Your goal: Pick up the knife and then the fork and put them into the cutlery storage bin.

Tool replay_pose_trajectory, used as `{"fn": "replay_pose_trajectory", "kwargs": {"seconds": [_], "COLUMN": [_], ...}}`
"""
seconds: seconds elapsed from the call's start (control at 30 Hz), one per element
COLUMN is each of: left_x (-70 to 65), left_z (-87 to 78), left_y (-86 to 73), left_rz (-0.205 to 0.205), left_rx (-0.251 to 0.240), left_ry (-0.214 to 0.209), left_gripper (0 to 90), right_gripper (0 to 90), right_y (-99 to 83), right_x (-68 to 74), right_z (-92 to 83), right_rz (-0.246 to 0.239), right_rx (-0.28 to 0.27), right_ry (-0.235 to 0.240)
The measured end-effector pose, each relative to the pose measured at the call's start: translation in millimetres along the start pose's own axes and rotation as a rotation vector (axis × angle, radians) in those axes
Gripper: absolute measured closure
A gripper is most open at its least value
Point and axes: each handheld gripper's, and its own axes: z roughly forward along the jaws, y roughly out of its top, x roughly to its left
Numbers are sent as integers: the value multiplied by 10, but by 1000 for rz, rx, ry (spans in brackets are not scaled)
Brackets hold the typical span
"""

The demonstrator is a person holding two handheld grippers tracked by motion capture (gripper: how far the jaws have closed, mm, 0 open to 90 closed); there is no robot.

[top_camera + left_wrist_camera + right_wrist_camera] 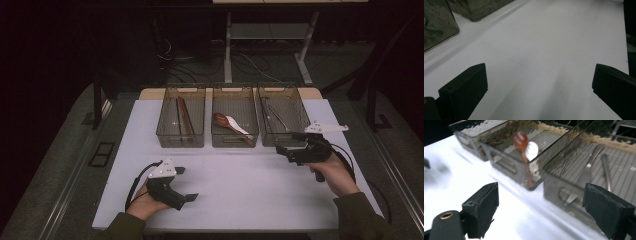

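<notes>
Three smoky clear bins stand in a row at the back of the white table (235,190). The left bin (180,141) holds dark chopsticks (185,117). In the middle bin (234,142) lie a brown wooden spoon (220,120) and a white spoon (238,126). Metal utensils (278,118) rest in the right bin (280,90). My right gripper (288,142) hovers open and empty just in front of the right bin. In the right gripper view, its jaws (540,197) frame that bin's wall (559,192), with the wooden spoon (521,140) beyond. My left gripper (186,183) is open and empty over the near left table.
In the left gripper view, the wide-apart jaws of the left gripper (539,80) look over bare white tabletop, with two bin corners (439,22) at the upper left. Beyond the table stand desk legs and cables (240,60) on a dark floor.
</notes>
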Motion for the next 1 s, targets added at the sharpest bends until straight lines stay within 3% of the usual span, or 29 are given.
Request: {"fn": "replay_pose_trajectory", "kwargs": {"seconds": [0.13, 0.63, 1.0], "left_x": [-4, -21, -24], "left_z": [-1, -12, -11], "left_y": [-1, -4, -5], "left_rz": [-2, 2, 0], "left_rx": [-1, 2, 3], "left_ry": [2, -2, 0], "left_gripper": [0, 0, 0], "right_gripper": [139, 139, 139], "right_y": [-122, -498, -738], "right_x": [92, 307, 410], "right_z": [-34, -155, -149], "right_rz": [-28, -42, -75], "right_rx": [14, -10, 46], "right_ry": [10, 80, 107]}}
